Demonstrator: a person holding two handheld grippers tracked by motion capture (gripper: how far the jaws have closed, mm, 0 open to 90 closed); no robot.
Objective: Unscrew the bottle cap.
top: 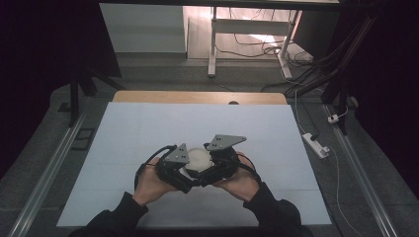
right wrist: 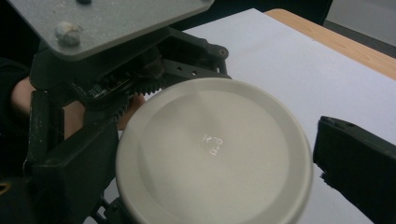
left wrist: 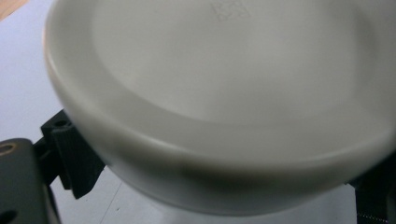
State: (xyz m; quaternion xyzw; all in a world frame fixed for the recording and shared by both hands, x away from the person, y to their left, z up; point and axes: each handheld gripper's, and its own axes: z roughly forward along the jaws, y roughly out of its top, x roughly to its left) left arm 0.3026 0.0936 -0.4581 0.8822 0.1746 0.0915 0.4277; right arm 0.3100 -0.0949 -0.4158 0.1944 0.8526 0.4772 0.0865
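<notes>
Both grippers met over the near middle of the pale table cover [top: 148, 128], with wide bare sheet to the left, right and far side, and its near edge close under the person's sleeves. Between them sat a round white lid-like disc [top: 200, 159], which I could not tell was lifted or resting. The left gripper [top: 174, 168] had its jaws spread wide around the disc [left wrist: 219, 102], its rim bulging past them. The right gripper [top: 223, 160] stood open too, the disc [right wrist: 215, 154] lying between its jaws; whether they touched it stayed unclear. Hands and plates hid the disc's near edge.
</notes>
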